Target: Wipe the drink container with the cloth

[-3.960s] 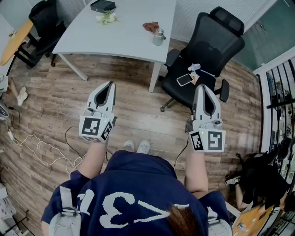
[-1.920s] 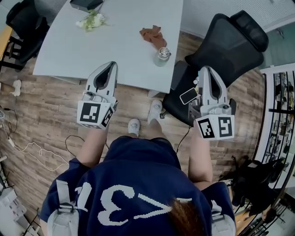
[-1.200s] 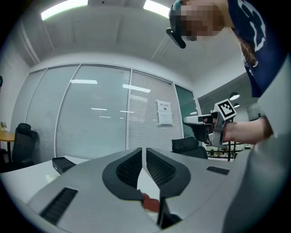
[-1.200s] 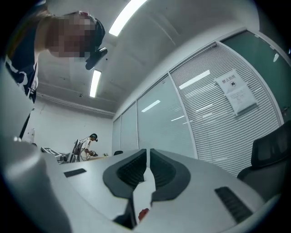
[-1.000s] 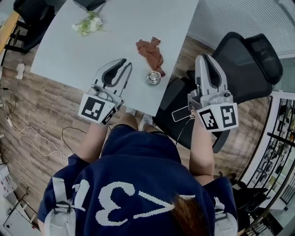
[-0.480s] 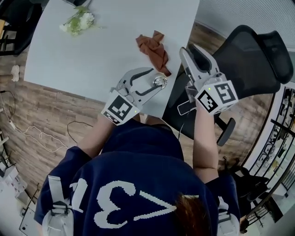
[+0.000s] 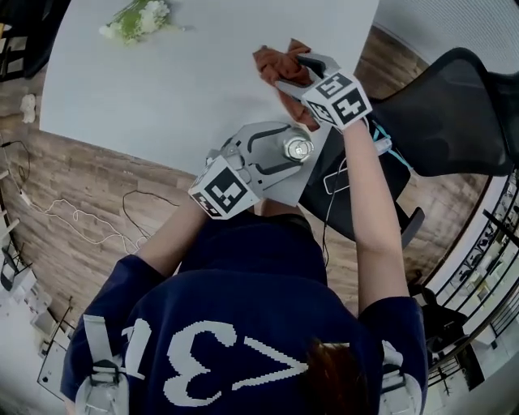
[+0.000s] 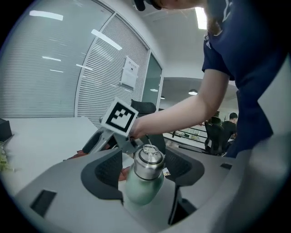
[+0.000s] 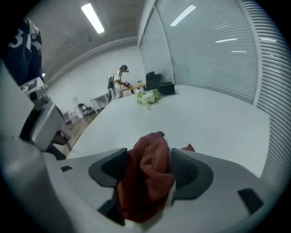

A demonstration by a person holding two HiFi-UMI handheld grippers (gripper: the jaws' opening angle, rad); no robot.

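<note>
My tools have dropped to the worktop, jaws just opening.
The left tool gapes round the drink container, the right tool round the cloth beside it; closing skewed, I could topple the container.

White table lies under both grippers. A sprig of white flowers rests on it, well apart from the right gripper, out beyond its tips. Farther along that line, a dark box sits at the table's far end. Black office chair stands off the table edge, beside the right gripper. A phone lies on the seat, near the left gripper. Wood floor with a loose white cable is well behind the left gripper.
</note>
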